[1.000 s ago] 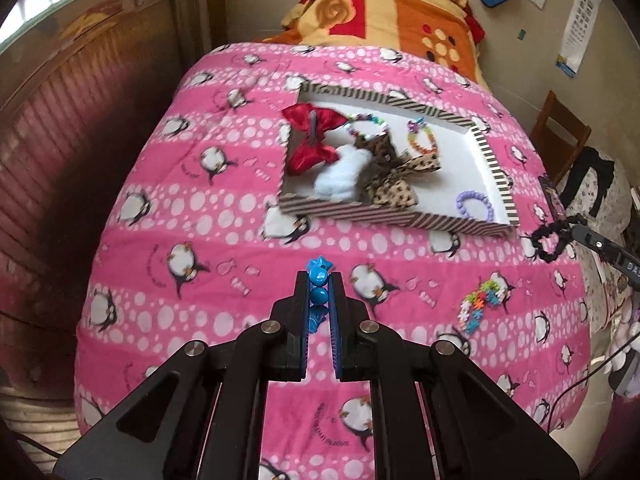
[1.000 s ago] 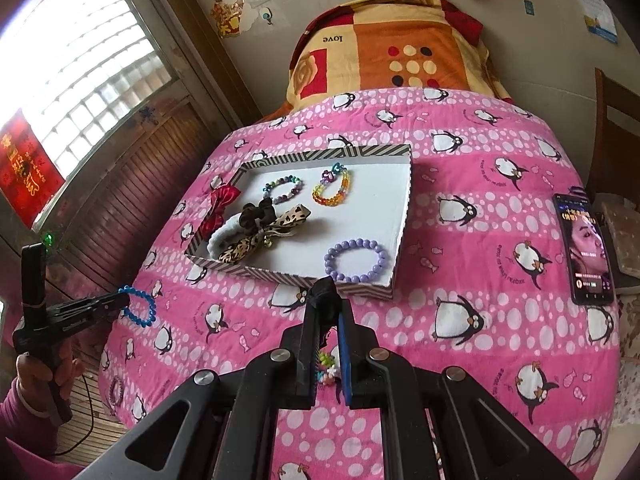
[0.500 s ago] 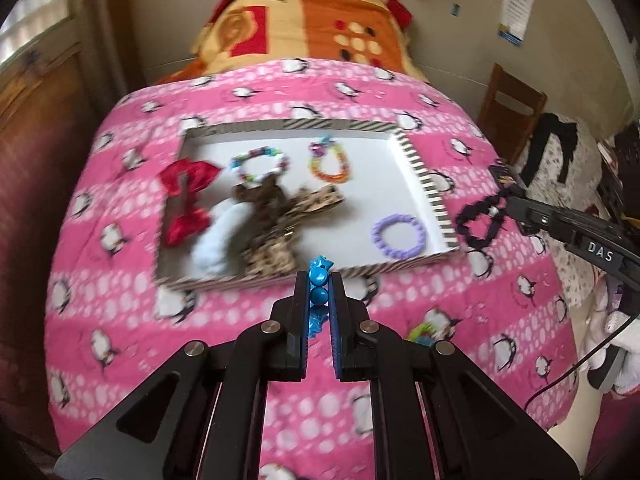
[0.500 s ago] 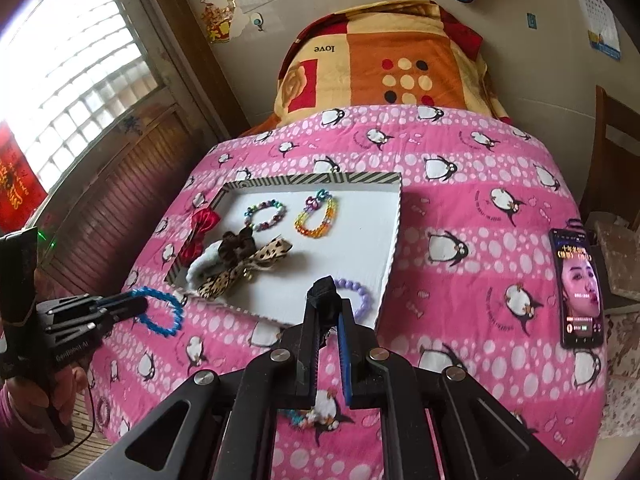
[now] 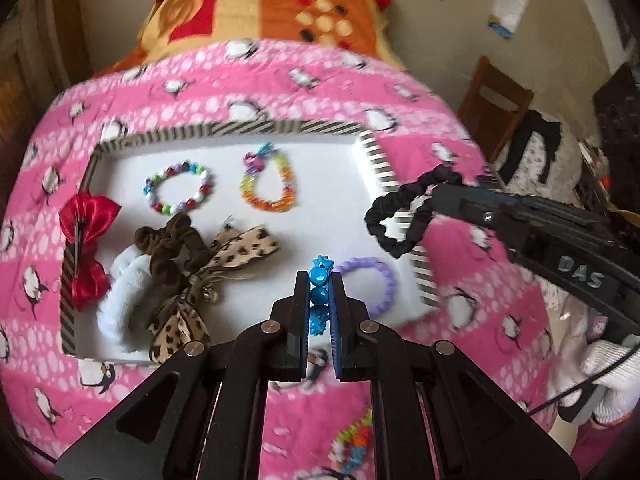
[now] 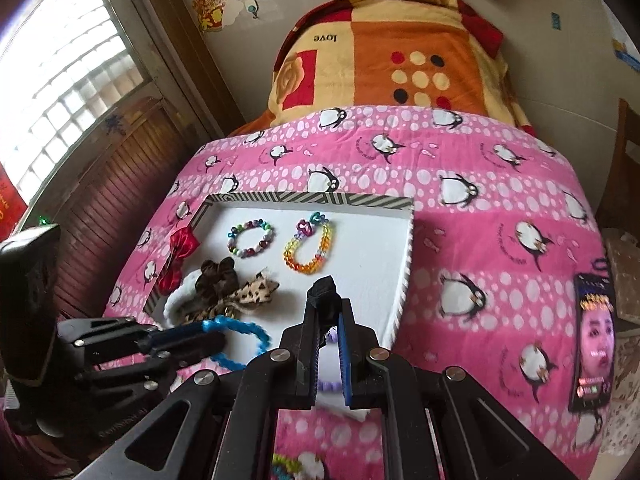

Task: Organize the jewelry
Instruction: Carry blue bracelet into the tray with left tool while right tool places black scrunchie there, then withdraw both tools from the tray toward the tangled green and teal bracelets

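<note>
On the pink penguin bedspread (image 6: 500, 184) only my right camera catches the phone (image 6: 594, 340) by the right edge, while my left camera alone shows the loose multicoloured bracelet (image 5: 354, 444) near the front edge. My left claw (image 5: 319, 280) is clamped on the blue bead bracelet (image 5: 320, 276) over the striped tray (image 5: 256, 130), and my right claw (image 6: 329, 312) pinches the black scrunchie (image 5: 404, 216) above its right rim. Inside lie a white scrunchie (image 5: 120, 284), leopard bow (image 5: 236, 252), brown scrunchie (image 5: 168, 248), red bow (image 5: 86, 240), two multicoloured bracelets (image 5: 178, 194) and a purple one (image 5: 376, 284).
</note>
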A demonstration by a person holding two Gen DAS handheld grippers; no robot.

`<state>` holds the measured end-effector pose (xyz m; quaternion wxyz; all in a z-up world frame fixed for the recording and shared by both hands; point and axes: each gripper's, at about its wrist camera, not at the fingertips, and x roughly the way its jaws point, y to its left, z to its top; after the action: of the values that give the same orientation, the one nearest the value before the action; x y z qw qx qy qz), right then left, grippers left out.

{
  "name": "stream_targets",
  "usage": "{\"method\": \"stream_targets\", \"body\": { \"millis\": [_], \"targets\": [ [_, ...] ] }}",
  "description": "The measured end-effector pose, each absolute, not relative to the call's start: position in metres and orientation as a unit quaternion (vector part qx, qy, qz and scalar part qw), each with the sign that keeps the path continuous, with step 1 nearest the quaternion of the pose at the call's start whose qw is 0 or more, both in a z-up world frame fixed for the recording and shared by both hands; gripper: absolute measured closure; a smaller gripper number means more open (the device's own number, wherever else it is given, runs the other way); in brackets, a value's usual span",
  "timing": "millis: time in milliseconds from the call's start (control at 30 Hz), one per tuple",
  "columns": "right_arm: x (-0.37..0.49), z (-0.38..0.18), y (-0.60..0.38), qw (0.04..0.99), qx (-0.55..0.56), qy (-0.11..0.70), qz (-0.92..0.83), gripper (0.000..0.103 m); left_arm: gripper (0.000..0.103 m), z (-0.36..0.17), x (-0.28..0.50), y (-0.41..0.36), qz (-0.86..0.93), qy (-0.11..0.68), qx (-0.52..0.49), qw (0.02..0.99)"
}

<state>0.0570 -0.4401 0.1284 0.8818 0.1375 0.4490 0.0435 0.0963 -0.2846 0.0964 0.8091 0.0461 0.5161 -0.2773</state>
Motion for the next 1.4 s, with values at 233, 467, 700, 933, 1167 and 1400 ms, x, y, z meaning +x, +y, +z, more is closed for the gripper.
{"method": "stream_targets", "body": {
  "millis": [233, 467, 700, 933, 1167, 1400],
  "targets": [
    [0.108, 0.091, -0.442, 0.867, 0.129, 0.480, 0.034, 0.095, 0.096, 0.058, 0.111, -0.266, -0.239, 0.557, 0.043, 0.794],
    [0.151, 0.053, -0.456, 0.843, 0.102, 0.527, -0.009, 0.095, 0.096, 0.036, 0.109, -0.275, -0.248, 0.577, 0.033, 0.778],
    [0.175, 0.043, -0.461, 0.840, 0.087, 0.536, -0.019, 0.091, 0.096, 0.034, 0.111, -0.286, -0.245, 0.571, 0.032, 0.783],
    [0.165, 0.056, -0.458, 0.852, 0.106, 0.512, -0.003, 0.066, 0.057, 0.048, 0.109, -0.273, -0.237, 0.571, 0.014, 0.786],
    [0.109, 0.108, -0.468, 0.881, 0.149, 0.449, 0.009, 0.064, 0.049, 0.082, 0.087, -0.224, -0.233, 0.541, -0.016, 0.808],
    [0.035, 0.123, -0.471, 0.886, 0.165, 0.434, 0.000, 0.064, 0.049, 0.087, 0.061, -0.151, -0.158, 0.537, -0.027, 0.828]
  ]
}}
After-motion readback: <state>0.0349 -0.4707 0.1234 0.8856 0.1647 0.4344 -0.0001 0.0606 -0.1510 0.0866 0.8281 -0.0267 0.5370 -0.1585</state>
